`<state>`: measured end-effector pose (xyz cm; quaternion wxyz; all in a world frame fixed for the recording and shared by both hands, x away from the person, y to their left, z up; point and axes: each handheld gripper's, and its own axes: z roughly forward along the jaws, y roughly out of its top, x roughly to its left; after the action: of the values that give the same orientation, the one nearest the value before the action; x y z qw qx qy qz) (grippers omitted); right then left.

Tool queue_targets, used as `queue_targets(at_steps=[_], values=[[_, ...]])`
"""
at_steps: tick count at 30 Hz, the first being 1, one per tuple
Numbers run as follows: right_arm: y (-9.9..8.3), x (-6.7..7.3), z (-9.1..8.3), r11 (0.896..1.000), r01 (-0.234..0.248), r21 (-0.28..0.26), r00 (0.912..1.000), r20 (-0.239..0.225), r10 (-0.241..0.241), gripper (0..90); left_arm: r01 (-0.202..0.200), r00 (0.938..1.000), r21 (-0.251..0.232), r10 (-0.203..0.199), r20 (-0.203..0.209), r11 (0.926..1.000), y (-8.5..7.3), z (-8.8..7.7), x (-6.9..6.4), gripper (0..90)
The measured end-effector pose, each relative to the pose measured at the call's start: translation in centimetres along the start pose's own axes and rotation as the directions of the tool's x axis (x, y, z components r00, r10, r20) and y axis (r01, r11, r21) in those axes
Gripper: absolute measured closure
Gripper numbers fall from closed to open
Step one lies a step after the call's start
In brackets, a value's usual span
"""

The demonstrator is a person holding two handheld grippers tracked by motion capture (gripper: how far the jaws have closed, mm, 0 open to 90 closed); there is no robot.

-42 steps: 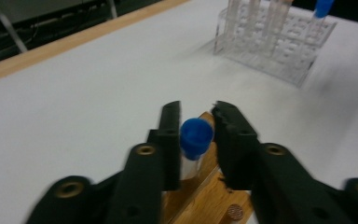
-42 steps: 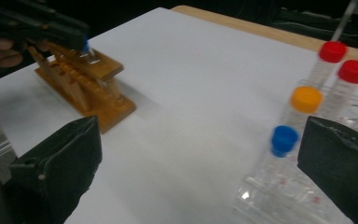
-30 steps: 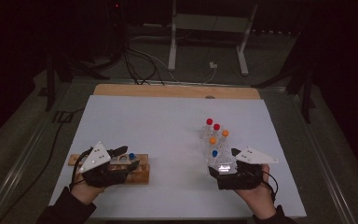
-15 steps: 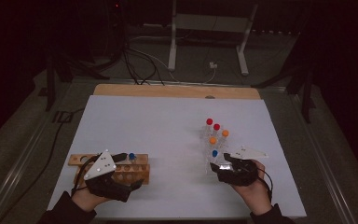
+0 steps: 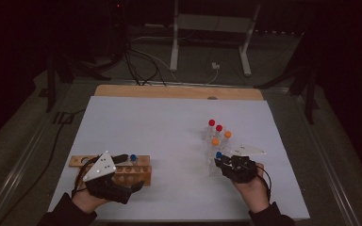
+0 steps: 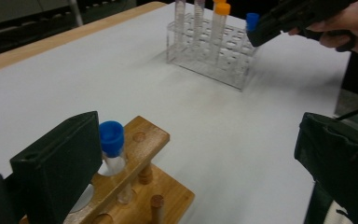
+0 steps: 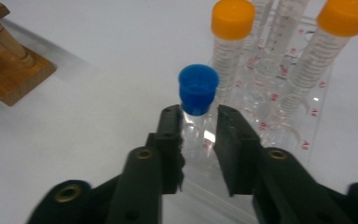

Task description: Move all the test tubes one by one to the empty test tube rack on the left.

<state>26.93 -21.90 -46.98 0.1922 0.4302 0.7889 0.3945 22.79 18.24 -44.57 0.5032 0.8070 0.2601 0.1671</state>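
In the high view the right gripper [image 5: 224, 163] and its hand cover the near end of the clear plastic rack [image 5: 212, 155], so the grip there is hard to make out. The right gripper view shows it plainly: the black jaws have just been closing and now press on the clear tube just under its cap, gripping the blue-capped tube [image 7: 196, 100], which stands in the near corner of the rack [image 7: 303, 140]. Two orange-capped tubes [image 7: 232, 32] with printed graduations stand behind it; their lower ends are cut off by the jaws.

The left gripper [image 6: 186, 154] has its jaws spread wide with nothing between the pads. Another blue-capped tube [image 6: 112, 149] stands in the wooden rack [image 6: 144, 154] just beside the left jaw, apart from it. The wooden rack has round holes and turned pegs; its near end is cut off.

A second ago the right gripper sat back from the clear rack with its jaws apart; the left hand has kept its place on the white desk [image 5: 160, 122].
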Motion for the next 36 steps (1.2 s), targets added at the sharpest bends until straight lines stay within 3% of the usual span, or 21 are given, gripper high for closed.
queue_targets(at_steps=[11, 25, 30, 36], values=[[0.1, 0.6, -0.2, 0.999, 0.032, -0.004, 0.9994, 0.01, -0.032, 77.0, 0.004, 1.0, 0.006, -0.004, 0.005, 1.0, 0.0, 0.0, 0.2, 1.7], [1.8, 2.1, -4.6, 0.986, 0.108, -0.127, 0.9933, 0.057, -0.101, 77.1, 0.001, 0.9997, 0.014, -0.001, 0.022, 0.9999, 0.4, -0.2, -0.1, 1.7], [2.1, 3.1, -5.6, 0.977, 0.127, -0.169, 0.9918, 0.031, -0.124, 77.0, -0.002, 0.9994, 0.003, 0.002, 0.033, 1.0, 0.8, -0.3, -0.3, 1.7], [2.2, 4.5, -5.3, 0.975, 0.155, -0.162, 0.9874, -0.01, -0.158, 77.0, -0.014, 0.9985, -0.005, 0.014, 0.053, 0.9999, 1.3, -0.3, -0.8, 1.8]])
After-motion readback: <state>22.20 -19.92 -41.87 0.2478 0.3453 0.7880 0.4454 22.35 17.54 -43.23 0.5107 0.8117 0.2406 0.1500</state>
